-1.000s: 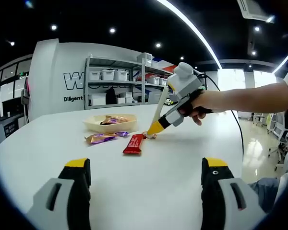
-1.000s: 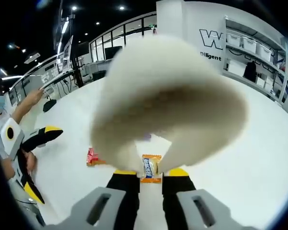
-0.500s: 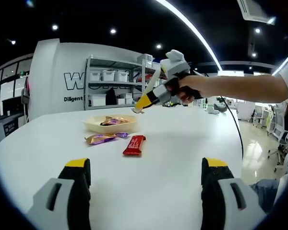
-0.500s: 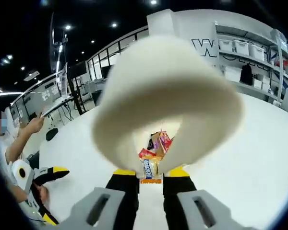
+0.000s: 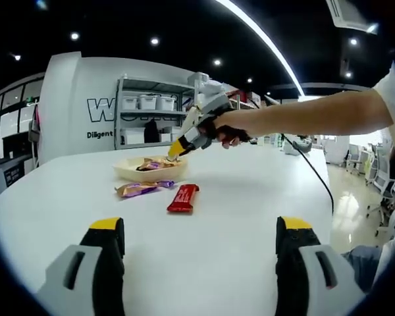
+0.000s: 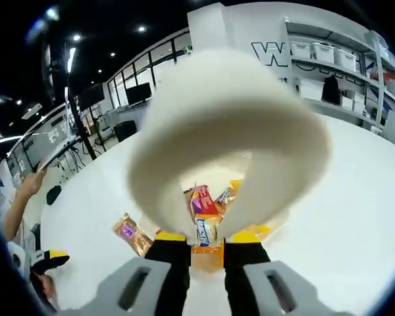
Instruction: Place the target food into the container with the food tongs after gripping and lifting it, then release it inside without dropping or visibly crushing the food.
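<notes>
Your left gripper view sits low over the surface, facing the far tray and shelves. Your right gripper view looks steeply down through the tongs, close above that same tray.

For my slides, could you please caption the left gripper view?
Right gripper carries tongs over the tray; red bar lies on the table.
</notes>
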Demonstrator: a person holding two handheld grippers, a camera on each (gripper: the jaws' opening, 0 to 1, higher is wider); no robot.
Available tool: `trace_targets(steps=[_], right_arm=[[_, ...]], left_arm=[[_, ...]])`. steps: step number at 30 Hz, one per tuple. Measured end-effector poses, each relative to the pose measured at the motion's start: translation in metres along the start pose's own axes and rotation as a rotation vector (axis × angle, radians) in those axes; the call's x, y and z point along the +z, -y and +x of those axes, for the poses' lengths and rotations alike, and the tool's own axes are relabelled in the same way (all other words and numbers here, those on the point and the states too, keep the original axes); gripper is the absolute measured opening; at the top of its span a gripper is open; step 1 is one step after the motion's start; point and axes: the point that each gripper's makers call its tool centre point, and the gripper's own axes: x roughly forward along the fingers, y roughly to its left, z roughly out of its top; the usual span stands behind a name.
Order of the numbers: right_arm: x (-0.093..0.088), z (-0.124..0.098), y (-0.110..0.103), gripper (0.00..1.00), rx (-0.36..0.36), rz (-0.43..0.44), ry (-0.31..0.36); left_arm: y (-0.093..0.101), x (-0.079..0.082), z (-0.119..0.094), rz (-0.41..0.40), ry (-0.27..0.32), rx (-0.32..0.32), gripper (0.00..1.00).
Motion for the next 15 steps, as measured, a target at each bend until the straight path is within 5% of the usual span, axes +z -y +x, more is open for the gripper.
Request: trace_targets(steps=[15], right_arm=[[-0.0024, 0.0059, 0.0060, 0.15, -0.010, 0.003, 0.007]], left_arm=[[0.0015, -0.0004, 0.0015, -0.006, 0.001, -0.020, 0.93]])
